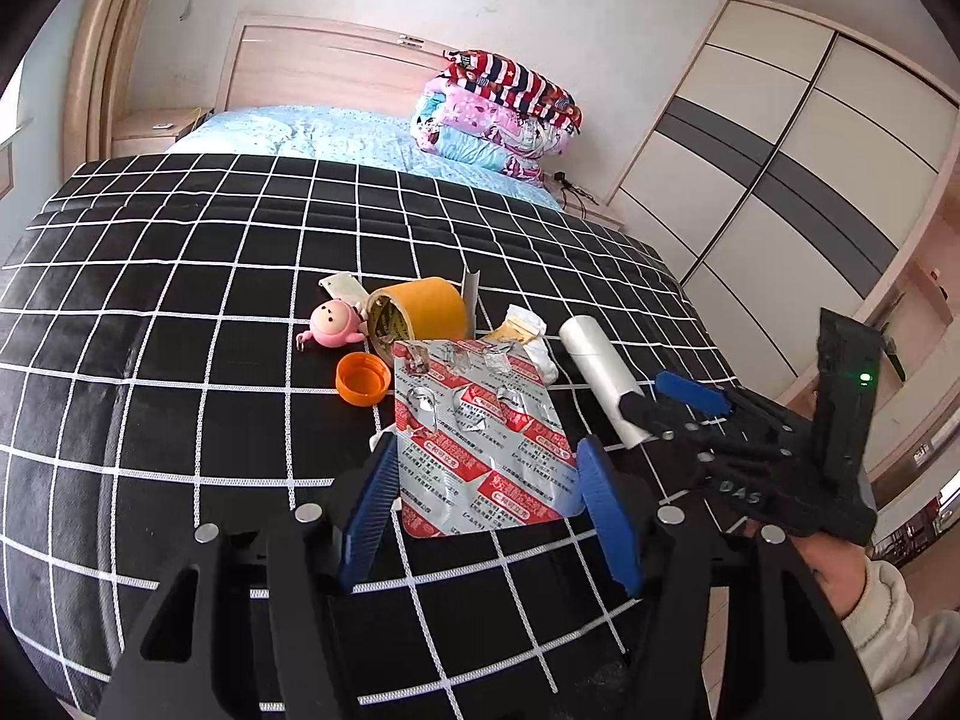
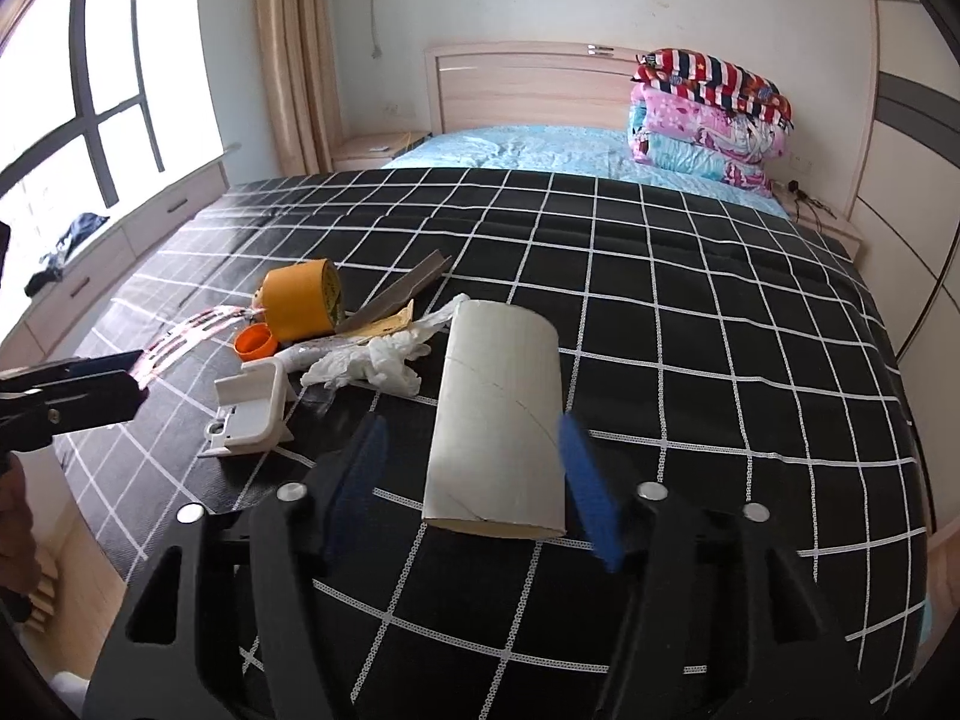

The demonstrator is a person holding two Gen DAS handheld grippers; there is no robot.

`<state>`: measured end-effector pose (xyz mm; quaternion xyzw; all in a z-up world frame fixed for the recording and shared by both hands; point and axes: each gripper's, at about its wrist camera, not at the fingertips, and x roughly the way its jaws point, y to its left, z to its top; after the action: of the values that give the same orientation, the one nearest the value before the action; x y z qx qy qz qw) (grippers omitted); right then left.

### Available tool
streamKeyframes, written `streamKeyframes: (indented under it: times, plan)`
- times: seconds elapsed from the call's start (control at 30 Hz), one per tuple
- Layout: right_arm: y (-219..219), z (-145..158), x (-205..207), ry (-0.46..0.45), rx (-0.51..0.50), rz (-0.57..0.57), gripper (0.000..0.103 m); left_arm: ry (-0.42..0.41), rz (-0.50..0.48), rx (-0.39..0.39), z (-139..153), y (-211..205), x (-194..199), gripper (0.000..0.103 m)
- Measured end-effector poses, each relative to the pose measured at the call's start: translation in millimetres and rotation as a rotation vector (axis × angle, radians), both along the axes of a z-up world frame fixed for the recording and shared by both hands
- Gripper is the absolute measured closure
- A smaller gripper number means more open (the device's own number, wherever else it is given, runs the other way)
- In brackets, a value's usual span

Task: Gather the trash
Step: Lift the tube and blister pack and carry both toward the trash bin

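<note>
Black bedspread (image 1: 180, 276) with white grid; on it, orange cap (image 1: 362, 378), yellowish tape roll (image 1: 420, 309), red-and-silver blister pack (image 1: 480, 438), pink toy (image 1: 334, 324).

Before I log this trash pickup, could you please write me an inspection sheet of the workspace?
Surface: black grid blanket over the bed.
Job's things: blister pack, cardboard tube, crumpled tissue, orange cap.
Clutter: tape roll, pink toy, white plastic bracket.
Grippers: left gripper open around the blister pack; right gripper open around the tube.
Cables: dark cable on the nightstand.
Surroundings: folded quilts, wardrobe, window.
</note>
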<state>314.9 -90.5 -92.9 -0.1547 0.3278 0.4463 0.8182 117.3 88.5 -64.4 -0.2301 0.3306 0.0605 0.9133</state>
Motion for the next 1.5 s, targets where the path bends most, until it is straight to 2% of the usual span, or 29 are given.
streamKeyframes:
  times: [0.23,0.3,0.43,0.5,0.7,0.93,1.17,1.5]
  plan:
    - [17,-19,5,0.008,-0.063,-0.014,0.042,-0.006,-0.004,0.013,4,-4,-6,0.045]
    - [15,-22,6,0.014,-0.065,-0.014,0.048,-0.008,-0.006,0.019,5,-3,-7,0.045]
    - [7,-21,6,0.017,-0.051,-0.022,0.05,-0.009,-0.016,0.03,6,-8,-9,0.045]
    - [3,-18,5,0.019,-0.039,-0.022,0.058,-0.009,-0.024,0.035,6,-11,-9,0.045]
    - [-11,-8,-4,0.024,-0.006,-0.01,0.071,-0.018,-0.045,0.052,11,-18,-16,0.045]
    - [-25,0,-17,0.042,0.031,0.013,0.072,-0.036,-0.068,0.077,21,-30,-30,0.045]
    - [-45,20,-42,0.021,0.069,0.05,0.072,-0.049,-0.109,0.107,31,-46,-51,0.045]
    - [-69,30,-91,0.003,0.071,0.146,0.072,-0.01,-0.203,0.14,26,-74,-86,0.045]
